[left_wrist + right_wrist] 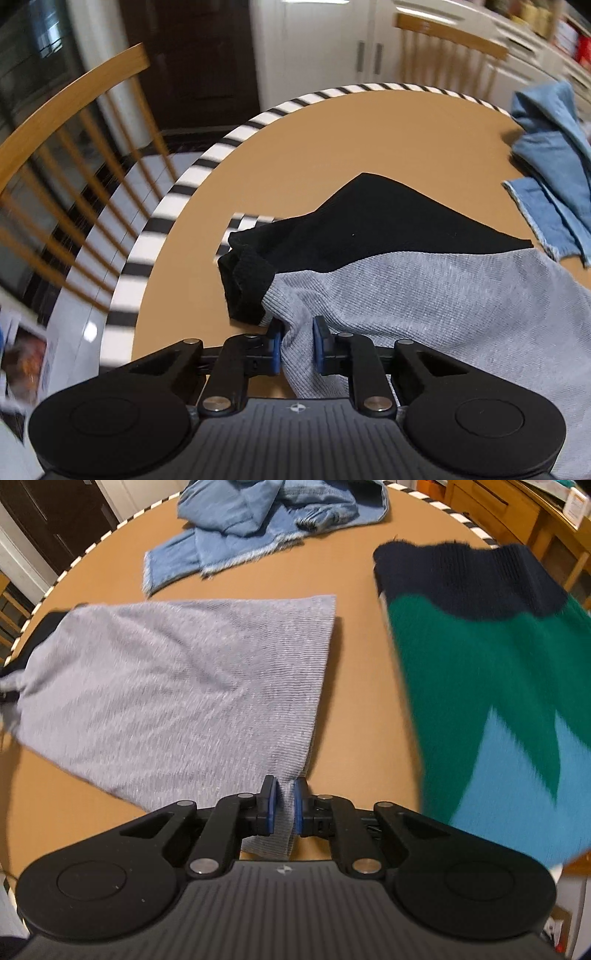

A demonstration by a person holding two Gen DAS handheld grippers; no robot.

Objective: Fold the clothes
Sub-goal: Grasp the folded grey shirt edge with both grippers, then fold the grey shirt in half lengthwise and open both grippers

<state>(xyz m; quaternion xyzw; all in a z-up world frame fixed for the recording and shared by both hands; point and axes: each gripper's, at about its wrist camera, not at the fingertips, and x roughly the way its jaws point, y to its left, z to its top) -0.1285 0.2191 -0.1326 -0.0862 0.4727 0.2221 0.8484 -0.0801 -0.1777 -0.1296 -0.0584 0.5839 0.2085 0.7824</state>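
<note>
A grey ribbed garment [177, 686] with black parts lies spread on the round brown table [351, 590]. In the left wrist view its grey cloth [424, 295] meets a black cuff [245, 284] and a black panel [388, 225]. My left gripper [298, 341] is shut on a bunched fold of the grey cloth near that cuff. My right gripper [284, 805] is shut on the garment's grey corner at the near edge. Both sets of blue pads press the fabric.
A crumpled blue denim garment [266, 520] lies at the table's far side, also seen as denim [554, 162] at the right. A green, navy and light-blue knit [491, 686] lies at the right. Wooden chairs [66, 155] stand by the striped table rim [177, 192].
</note>
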